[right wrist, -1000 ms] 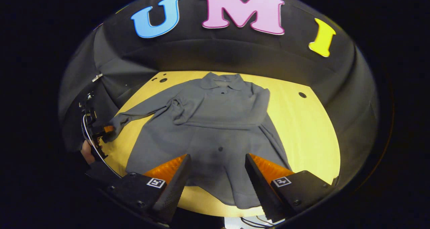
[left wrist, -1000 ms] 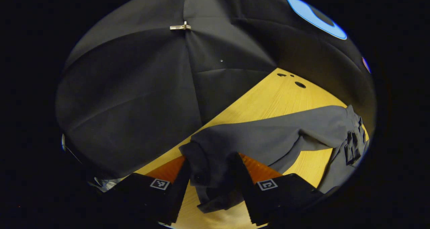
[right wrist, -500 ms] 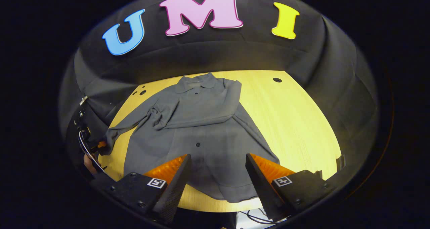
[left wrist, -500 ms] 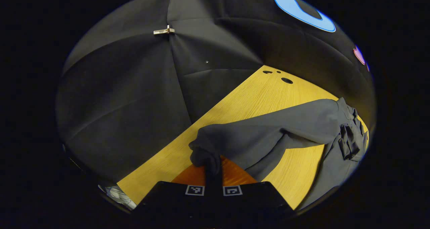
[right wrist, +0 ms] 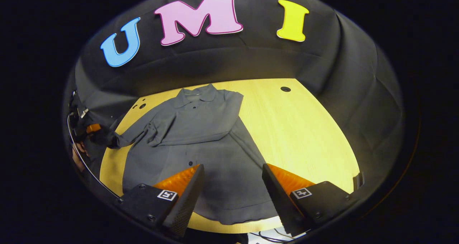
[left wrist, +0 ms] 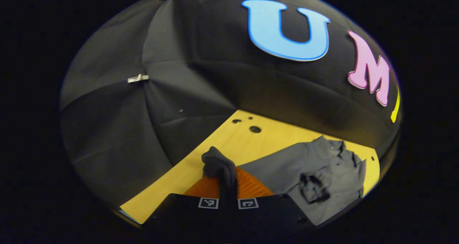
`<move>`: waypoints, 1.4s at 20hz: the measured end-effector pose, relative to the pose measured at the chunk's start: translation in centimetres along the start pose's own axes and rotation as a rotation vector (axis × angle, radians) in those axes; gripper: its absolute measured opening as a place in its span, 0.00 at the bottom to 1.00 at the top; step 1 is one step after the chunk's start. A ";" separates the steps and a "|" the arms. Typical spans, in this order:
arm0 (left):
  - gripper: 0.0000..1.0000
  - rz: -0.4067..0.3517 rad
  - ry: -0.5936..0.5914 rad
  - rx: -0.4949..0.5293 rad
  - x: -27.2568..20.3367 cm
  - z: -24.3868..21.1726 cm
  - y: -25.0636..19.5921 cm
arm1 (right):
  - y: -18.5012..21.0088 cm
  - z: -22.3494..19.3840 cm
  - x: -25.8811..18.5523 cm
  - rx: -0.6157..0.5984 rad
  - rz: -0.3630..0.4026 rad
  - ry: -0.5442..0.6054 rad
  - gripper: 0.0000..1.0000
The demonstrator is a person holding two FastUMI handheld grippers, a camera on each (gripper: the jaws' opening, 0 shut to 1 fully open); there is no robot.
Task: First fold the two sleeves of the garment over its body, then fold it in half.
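Pinching the sleeve cuff (left wrist: pixel 217 164), left gripper (left wrist: pixel 228 186) clamps; right gripper (right wrist: pixel 229 186) gapes above the garment (right wrist: pixel 211 143).

I see a grey garment (right wrist: pixel 200 143) with a collar and dark buttons, lying flat on the table with the front up. Its collar is at the far side and its hem is at the near edge. One sleeve (right wrist: pixel 200 134) is folded across the chest. The other sleeve (right wrist: pixel 125 138) stretches out to the left, and its cuff (left wrist: pixel 217 165) is lifted above the table, bunched up and pinched between the fingers of my left gripper (left wrist: pixel 227 190).
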State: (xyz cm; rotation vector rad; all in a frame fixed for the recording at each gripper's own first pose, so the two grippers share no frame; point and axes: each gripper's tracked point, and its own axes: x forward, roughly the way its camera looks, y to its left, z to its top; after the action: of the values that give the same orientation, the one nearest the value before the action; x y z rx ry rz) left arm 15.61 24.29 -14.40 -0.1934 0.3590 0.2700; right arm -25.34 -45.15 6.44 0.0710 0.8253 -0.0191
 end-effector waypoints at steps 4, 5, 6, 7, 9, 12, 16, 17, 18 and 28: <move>0.06 -0.151 0.003 0.024 -0.7 1.4 -9.4 | -2.1 0.6 0.4 0.015 -0.004 -0.014 0.99; 0.02 -0.185 0.005 0.034 -0.9 1.4 -11.8 | -2.6 0.6 0.5 0.024 -0.004 -0.015 0.99; 0.05 -0.214 0.011 0.046 -1.0 1.3 -14.0 | -3.2 0.5 0.7 0.033 -0.005 -0.014 0.99; 0.05 -0.244 0.015 0.055 -1.2 1.0 -15.9 | -3.8 0.4 0.8 0.042 -0.007 -0.011 0.99; 0.05 -0.313 0.027 0.072 -1.8 0.6 -20.7 | -4.9 0.3 1.2 0.060 -0.010 -0.007 0.99; 0.03 -0.415 0.048 0.114 -2.6 -0.7 -27.2 | -6.4 0.0 1.5 0.076 -0.013 0.002 0.99; 0.06 -0.525 0.097 0.173 -3.3 -3.6 -35.1 | -8.5 -1.0 1.8 0.090 -0.022 0.026 0.99; 0.05 -0.548 0.110 0.184 -3.6 -4.3 -36.8 | -9.0 -1.2 2.0 0.095 -0.023 0.035 0.99; 0.05 -0.571 0.120 0.196 -3.9 -5.0 -38.5 | -9.3 -1.5 2.1 0.100 -0.023 0.044 0.99; 0.08 -0.687 0.279 0.301 -4.2 -13.3 -48.3 | -12.4 -2.8 2.4 0.125 -0.026 0.096 0.99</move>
State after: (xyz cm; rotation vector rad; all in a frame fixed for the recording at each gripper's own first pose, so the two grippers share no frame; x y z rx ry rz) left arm 21.78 -25.46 -18.43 -0.0482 0.5798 -0.4928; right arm -26.29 -57.29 2.07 0.1806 0.9210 -0.0927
